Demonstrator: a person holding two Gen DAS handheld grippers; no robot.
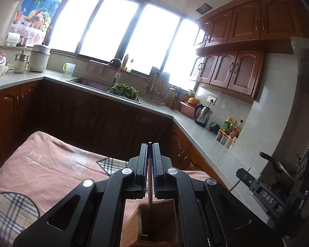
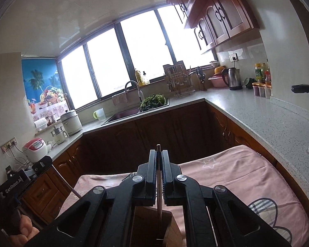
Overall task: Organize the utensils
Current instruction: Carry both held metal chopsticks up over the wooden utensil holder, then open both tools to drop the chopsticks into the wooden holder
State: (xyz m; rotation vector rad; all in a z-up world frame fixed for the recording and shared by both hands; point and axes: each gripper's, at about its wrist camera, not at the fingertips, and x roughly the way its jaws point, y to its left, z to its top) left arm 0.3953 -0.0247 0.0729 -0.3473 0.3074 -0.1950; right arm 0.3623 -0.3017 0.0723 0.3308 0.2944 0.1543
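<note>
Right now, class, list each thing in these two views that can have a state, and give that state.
left gripper: jaws shut on a chopstick
right gripper: jaws shut on a second chopstick
wooden holder: open-topped, both sticks reach down into it
upper cabinets: doors shut
kettle: lid down
sink: basket of greens beside it; no water seen running

Your left gripper point(image 1: 150, 144) is pinching a chopstick point(image 1: 149, 197) upright over the wooden holder point(image 1: 154, 222), which is standing on the cloth point(image 1: 51, 164). Your right gripper point(image 2: 159, 152) is pinching a second chopstick point(image 2: 159, 195) above the same holder point(image 2: 152, 224). Behind the cloth, the counter point(image 2: 247, 111) is carrying the sink point(image 2: 123, 114) and kettle point(image 2: 232, 78).
</note>
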